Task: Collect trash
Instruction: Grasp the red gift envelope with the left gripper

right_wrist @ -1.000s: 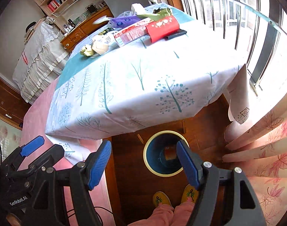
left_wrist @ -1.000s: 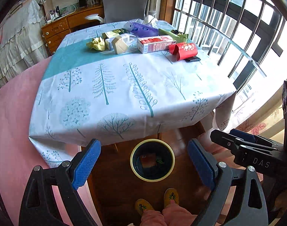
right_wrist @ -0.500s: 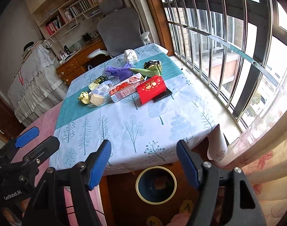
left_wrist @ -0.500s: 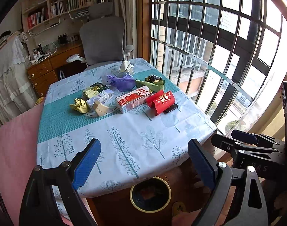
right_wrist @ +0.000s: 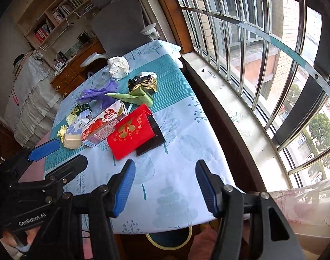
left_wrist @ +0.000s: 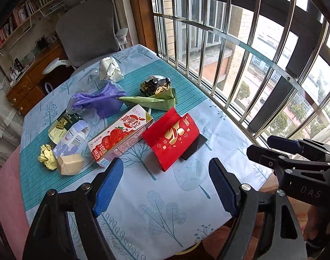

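Observation:
Trash lies in a heap on the far half of the table (left_wrist: 169,195): a strawberry milk carton (left_wrist: 119,136), a red envelope (left_wrist: 171,138) over a flat black thing, a purple bag (left_wrist: 97,100), a green wrapper (left_wrist: 151,101), a yellow paper ball (left_wrist: 46,157) and a tan carton (left_wrist: 70,164). My left gripper (left_wrist: 165,184) hovers over the near tablecloth, just short of the carton and envelope; its jaws are closing with nothing between them. My right gripper (right_wrist: 165,186) hangs nearer the table's front edge, jaws also closing and empty. The bin (right_wrist: 169,238) sits on the floor under that edge.
A white crumpled paper (left_wrist: 109,69) and a dark foil wad (left_wrist: 156,85) lie at the far end. A grey office chair (left_wrist: 86,32) stands behind the table. Barred windows (left_wrist: 240,43) run along the right side, and pink bedding (left_wrist: 4,195) borders the left.
Both grippers swung up from over the floor bin and forward over the table toward the trash heap. Their jaws have narrowed a little.

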